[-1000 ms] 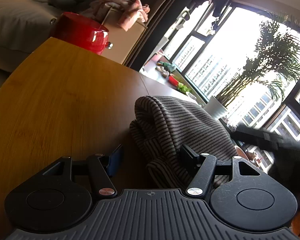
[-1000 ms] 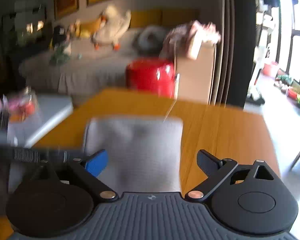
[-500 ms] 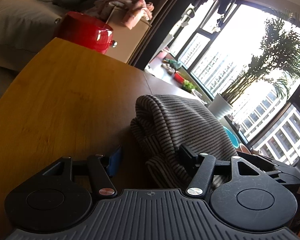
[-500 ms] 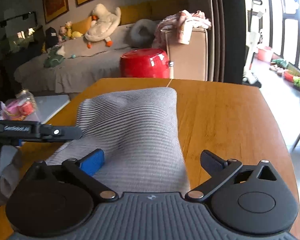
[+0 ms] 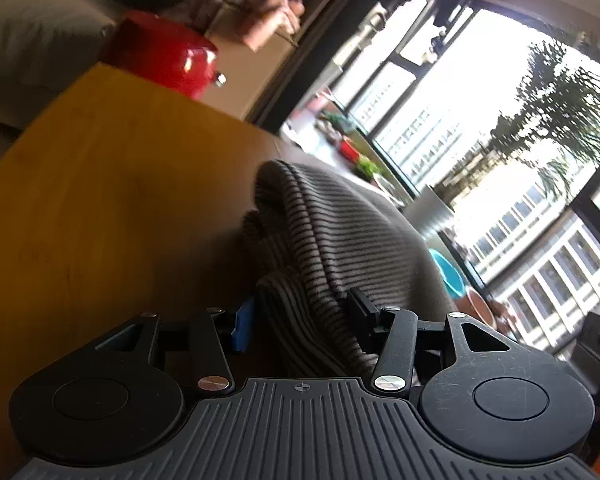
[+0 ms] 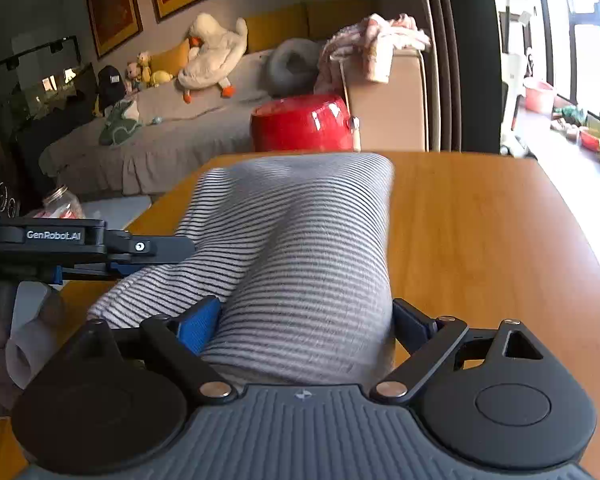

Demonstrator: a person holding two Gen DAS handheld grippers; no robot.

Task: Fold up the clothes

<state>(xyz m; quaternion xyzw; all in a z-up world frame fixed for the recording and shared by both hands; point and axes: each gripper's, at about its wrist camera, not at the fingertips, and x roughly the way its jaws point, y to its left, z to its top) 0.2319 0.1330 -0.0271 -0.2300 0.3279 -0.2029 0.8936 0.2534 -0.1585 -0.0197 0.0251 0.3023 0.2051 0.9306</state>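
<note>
Left wrist view. The left gripper [image 5: 300, 316] is at the near-left edge of the striped garment [image 5: 340, 236], which lies bunched on the wooden table [image 5: 100, 200]. A rolled fold of the cloth sits between the blue pad [image 5: 244, 328] and the black pad opposite. The jaws are closing on it; whether the pads already bite cannot be told, as the picture is blurred and the fold hides the contact. The placement is sensible — a grip on the doubled edge would let several layers be carried as one. A red pot [image 5: 164, 56] stands beyond the far table edge, clear of the work.

Right wrist view. The right gripper [image 6: 304, 328] straddles the near end of the same garment, here seen as a thick, humped bundle reaching to the far side of the table. Its jaws stand wide and are drawing in; the blue pad [image 6: 198, 326] touches the left flank of the bundle, and the other finger lies close against the right flank, with no squeeze evident. The wide stance suits the bulk of the bundle. The left gripper shows at the left margin, its fingers entering the cloth from the side — the two tools take adjacent edges, in my judgement to lift and turn the bundle together.

Assessment: the garment is part-folded and both grips are still being made.
</note>
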